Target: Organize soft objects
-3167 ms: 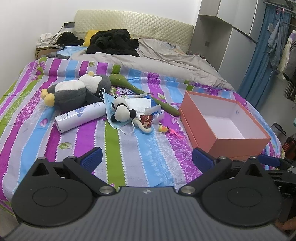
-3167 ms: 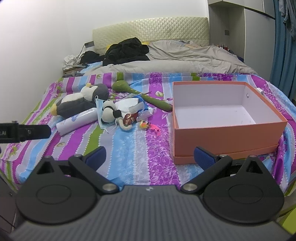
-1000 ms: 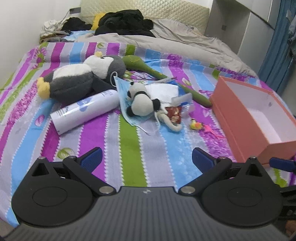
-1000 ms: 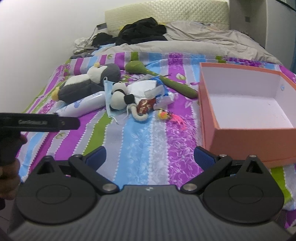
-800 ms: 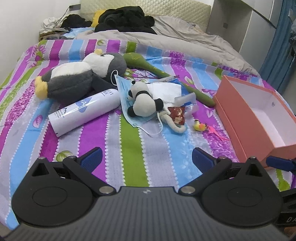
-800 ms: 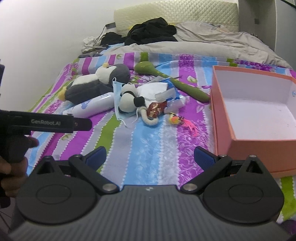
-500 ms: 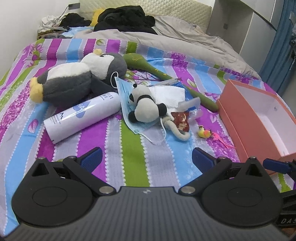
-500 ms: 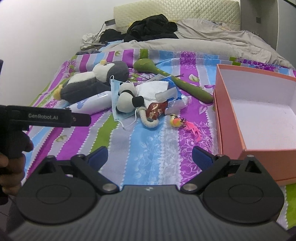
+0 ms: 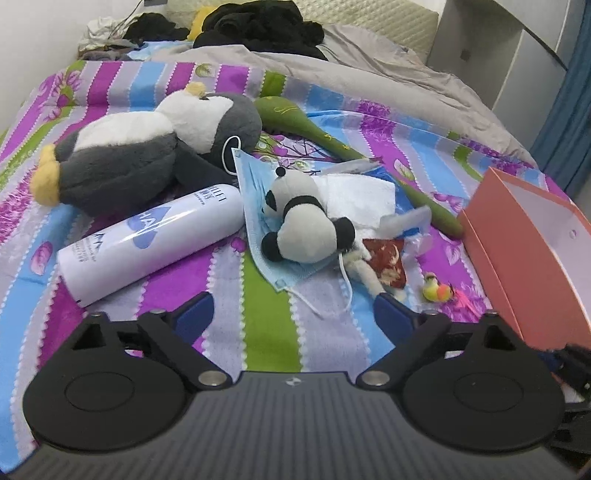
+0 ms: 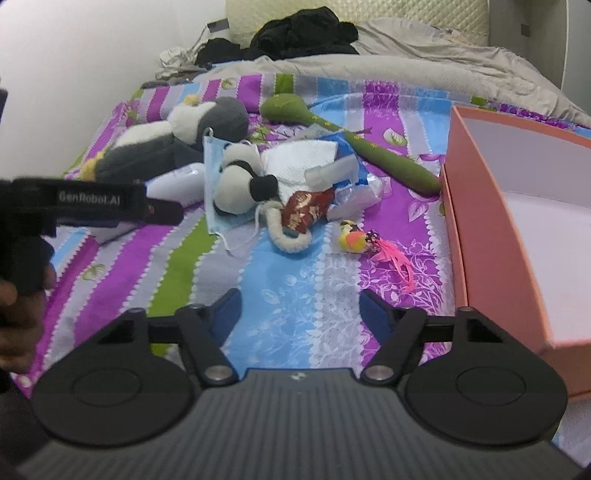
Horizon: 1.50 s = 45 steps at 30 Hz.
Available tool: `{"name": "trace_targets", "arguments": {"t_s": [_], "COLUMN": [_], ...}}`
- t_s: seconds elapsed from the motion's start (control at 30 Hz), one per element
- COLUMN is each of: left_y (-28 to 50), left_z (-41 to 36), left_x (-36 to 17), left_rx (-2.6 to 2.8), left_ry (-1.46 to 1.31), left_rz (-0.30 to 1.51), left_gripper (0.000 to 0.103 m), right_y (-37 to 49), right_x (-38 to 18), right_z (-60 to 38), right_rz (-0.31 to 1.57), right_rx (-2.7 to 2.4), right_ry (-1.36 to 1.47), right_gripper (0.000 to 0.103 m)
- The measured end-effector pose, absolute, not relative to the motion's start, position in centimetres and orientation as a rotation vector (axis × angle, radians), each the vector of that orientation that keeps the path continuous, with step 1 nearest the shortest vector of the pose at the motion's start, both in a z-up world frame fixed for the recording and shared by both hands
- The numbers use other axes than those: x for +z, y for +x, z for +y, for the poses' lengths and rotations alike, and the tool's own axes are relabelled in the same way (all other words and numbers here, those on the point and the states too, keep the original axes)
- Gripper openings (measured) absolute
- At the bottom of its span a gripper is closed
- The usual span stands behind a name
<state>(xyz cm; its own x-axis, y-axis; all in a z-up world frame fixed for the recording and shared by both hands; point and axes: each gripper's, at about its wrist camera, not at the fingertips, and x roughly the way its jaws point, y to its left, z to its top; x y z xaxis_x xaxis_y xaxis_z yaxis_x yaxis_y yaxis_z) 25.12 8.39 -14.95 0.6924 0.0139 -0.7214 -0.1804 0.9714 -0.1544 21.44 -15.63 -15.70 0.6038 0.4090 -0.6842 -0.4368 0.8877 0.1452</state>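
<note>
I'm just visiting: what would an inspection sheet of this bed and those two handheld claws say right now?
Surface: striped bedspread, grey duvet behind.
Job's things: penguin plush, panda plush, empty orange box.
Clutter: white bottle, face mask, green mallet, toy bird.
Grippers: left gripper and right gripper closing, nothing between them.
Cables: nothing seen.
Surroundings: dark clothes at headboard.

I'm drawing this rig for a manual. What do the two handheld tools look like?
Both match: the left tool and the right tool have a dark grey ribbed body, two round black discs, black linkage arms with silver pivot pins and blue fingertips. The left tool's side reads "GenRobot.AI" in white.
</note>
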Motion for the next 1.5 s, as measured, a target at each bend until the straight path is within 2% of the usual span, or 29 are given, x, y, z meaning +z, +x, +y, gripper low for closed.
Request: {"name": "trace_targets", "arguments": {"t_s": [0.23,0.77,0.9,0.97,1.17,1.5], "left_y": [29.2,35.5,36.3,36.3,35.3,29.9], "left_z": [8.4,8.9,8.9,8.7,8.8,8.4], "left_x": [-16.5,-19.7,-20.5,-20.7,-19.7,-16.2], "left_rx": [0.07,0.074,0.064,0.074,0.09,0.062], "left_ry": [-0.255,-0.274,-0.285,-0.263,-0.252,-0.258], "left_rz": [0.779,0.741,0.752,0.745,0.732,0.683], "left_gripper": [0.079,0.079,0.077,0.071,0.056,0.049], "right_y": [24.8,30.5,30.9,31.0,30.5,27.6], "right_x": [-17.6,-20.9,-21.8,-22.0,-21.3,-18.9], "right_z": [-15.1,-13.8,-13.7,-13.8,-13.9,-13.9], "right_rz": [0.777,0.724,0.715,0.718,0.706,0.675], "right_rx": [0.469,0.417,0.396,0.402,0.405,0.433], "right_ry": [-0.075,-0.186,-0.218,-0.213,-0.214,-0.208], "right_gripper": [0.056,0.053,0.044,0.038,0.033,0.028]}}
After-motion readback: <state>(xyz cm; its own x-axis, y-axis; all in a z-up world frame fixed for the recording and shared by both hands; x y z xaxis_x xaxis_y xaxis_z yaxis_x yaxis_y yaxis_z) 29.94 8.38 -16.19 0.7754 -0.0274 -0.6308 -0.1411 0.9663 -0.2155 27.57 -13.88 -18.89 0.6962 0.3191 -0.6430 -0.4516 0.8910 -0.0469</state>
